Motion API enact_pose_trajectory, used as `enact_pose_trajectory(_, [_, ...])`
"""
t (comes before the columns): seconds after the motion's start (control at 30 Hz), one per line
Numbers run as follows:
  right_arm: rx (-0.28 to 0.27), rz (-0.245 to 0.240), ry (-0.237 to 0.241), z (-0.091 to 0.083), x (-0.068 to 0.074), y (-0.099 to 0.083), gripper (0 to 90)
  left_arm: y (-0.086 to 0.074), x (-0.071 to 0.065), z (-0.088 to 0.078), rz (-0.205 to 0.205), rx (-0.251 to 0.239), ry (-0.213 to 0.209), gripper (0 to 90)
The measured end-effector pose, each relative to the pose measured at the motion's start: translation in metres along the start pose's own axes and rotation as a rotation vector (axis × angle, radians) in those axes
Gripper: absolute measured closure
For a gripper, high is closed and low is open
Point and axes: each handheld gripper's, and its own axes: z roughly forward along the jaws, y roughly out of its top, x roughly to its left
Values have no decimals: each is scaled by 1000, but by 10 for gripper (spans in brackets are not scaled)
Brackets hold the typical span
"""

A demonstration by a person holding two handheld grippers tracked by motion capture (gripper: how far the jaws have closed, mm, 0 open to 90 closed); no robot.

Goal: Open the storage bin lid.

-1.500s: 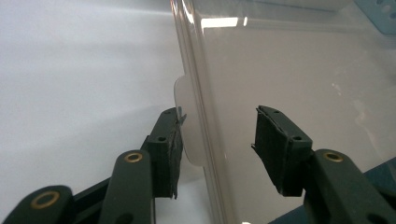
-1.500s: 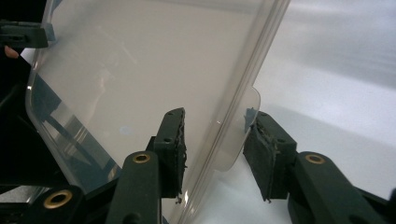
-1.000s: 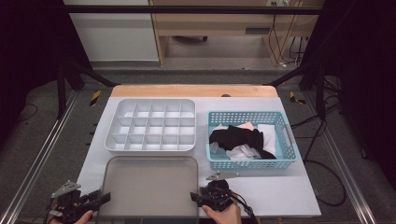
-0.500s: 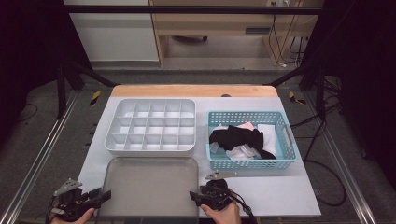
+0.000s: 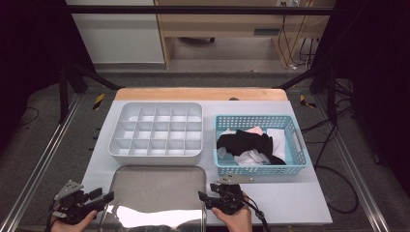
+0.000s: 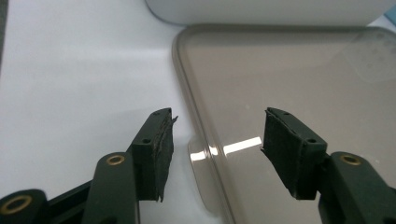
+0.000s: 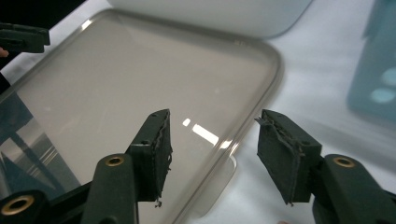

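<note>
**Lid flat on the table, both grippers letting go at its side edges**

High view: the smoky translucent lid [image 5: 155, 193] lies flat on the white table [image 5: 300, 203], just in front of the white compartment organizer [image 5: 155, 130], which stands uncovered with all cells empty. The blue basket [image 5: 261, 145] of black and white garments [image 5: 249, 145] sits to its right. The left gripper [image 5: 104, 199] and right gripper [image 5: 205, 199] flank the lid's two near sides.

Left gripper view: its jaws have just been opening and stand wide, straddling the lid's edge and small tab [image 6: 201, 154] without pressing on it.

Right gripper view: the same picture, jaws just opened wide, the opposite rim [image 7: 243, 135] between them, pads clear.

By my judgement the lid is off and set down; sorting the garments into the cells appears not yet begun.
</note>
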Motion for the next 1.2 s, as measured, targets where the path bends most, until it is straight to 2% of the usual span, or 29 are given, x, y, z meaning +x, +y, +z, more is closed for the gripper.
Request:
enact_pose_trajectory(0.2, [-64, -50, -22, -9, -5, 6, 427, 12, 1, 1, 35, -34, -3, 412])
enact_pose_trajectory(0.53, [-147, -99, -35, -30, -12, 23, 414, 40, -4, -2, 74, -86, -6, 408])
enact_pose_trajectory(0.63, [-169, -107, -38, -37, -13, 29, 410, 53, -11, -3, 90, -118, -16, 410])
enact_pose_trajectory(0.83, [-203, -111, -38, -47, -16, 39, 410, 73, -24, -2, 132, -144, -22, 416])
enact_pose_trajectory(1.03, [-248, -107, -49, -60, -21, 52, 418, 83, -32, 2, 145, -164, -29, 416])
enact_pose_trajectory(1.2, [-282, -99, -82, -73, -30, 66, 435, 88, -36, 7, 150, -169, -33, 421])
